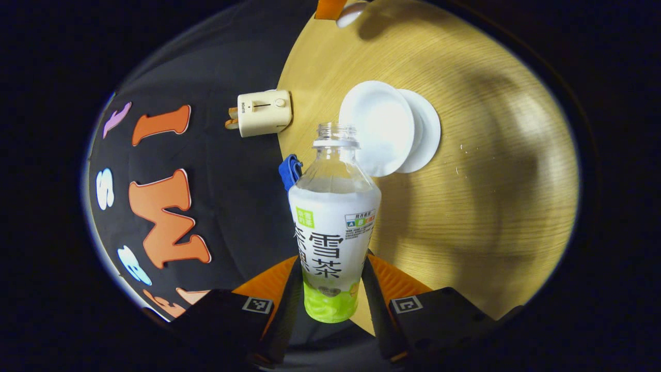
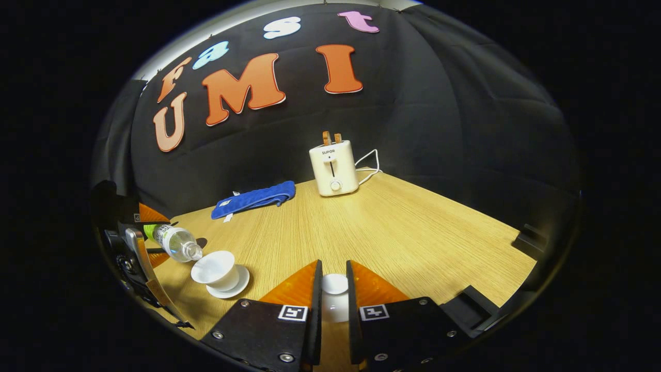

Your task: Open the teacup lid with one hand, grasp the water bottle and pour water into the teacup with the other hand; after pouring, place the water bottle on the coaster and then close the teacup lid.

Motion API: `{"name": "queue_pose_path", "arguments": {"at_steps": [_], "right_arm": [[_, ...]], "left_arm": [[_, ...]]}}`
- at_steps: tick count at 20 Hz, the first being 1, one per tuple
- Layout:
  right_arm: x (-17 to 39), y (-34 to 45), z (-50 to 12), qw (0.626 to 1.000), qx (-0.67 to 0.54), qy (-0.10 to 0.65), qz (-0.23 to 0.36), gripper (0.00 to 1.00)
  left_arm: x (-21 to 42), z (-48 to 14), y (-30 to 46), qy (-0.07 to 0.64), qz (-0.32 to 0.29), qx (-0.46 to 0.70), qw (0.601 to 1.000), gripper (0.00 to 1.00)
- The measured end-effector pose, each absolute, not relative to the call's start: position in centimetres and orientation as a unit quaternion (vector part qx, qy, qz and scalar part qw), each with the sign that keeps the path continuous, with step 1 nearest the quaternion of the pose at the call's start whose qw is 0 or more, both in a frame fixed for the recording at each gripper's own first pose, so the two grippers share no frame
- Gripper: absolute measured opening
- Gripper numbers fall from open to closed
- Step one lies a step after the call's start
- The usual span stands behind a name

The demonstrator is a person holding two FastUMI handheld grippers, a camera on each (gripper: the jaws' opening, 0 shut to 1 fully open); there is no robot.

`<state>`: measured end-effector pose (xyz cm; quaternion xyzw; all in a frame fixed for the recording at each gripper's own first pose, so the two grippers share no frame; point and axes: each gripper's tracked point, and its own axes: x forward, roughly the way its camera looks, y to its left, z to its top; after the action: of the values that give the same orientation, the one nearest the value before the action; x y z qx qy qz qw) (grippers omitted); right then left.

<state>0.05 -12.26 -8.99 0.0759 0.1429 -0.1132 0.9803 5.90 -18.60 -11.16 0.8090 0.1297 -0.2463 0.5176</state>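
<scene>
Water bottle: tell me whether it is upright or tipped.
Tipped. In the right gripper view the water bottle lies nearly sideways, its uncapped mouth aimed down over the open teacup, held by the left gripper.

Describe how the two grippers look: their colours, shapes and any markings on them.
Both are built alike. The left gripper has two long orange fingers with dark inner pads, set on black angular blocks. Each block carries a small square black-and-white marker. The right gripper shows the same orange wedge-shaped fingers, black blocks with silver screws and one square marker on each.
</scene>
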Motion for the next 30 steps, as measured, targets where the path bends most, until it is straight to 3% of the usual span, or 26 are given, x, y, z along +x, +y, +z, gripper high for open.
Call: {"name": "queue_pose_path", "arguments": {"at_steps": [9, 10, 11, 17, 23, 30], "right_arm": [[0.0, -12.5, -9.5, 0.979, 0.081, 0.148, -0.114, 0.23], [-0.1, -12.5, -9.5, 0.979, 0.081, 0.148, -0.114, 0.22], [-0.1, -12.5, -9.4, 0.979, 0.082, 0.148, -0.114, 0.23], [-0.4, -12.8, -9.5, 0.978, 0.089, 0.147, -0.116, 0.22], [-0.4, -13.0, -9.7, 0.978, 0.091, 0.148, -0.117, 0.22], [-0.6, -13.3, -9.8, 0.977, 0.093, 0.148, -0.122, 0.22]], "left_arm": [[6.4, -11.0, -18.9, 0.130, -0.245, 0.845, 0.458, 0.67], [6.4, -10.9, -19.0, 0.128, -0.246, 0.848, 0.451, 0.70], [6.5, -10.9, -19.2, 0.126, -0.247, 0.852, 0.443, 0.67], [6.9, -10.5, -19.7, 0.117, -0.244, 0.875, 0.402, 0.67], [6.6, -9.9, -20.8, 0.097, -0.247, 0.890, 0.370, 0.70], [6.2, -9.0, -21.6, 0.069, -0.238, 0.908, 0.338, 0.67]]}}
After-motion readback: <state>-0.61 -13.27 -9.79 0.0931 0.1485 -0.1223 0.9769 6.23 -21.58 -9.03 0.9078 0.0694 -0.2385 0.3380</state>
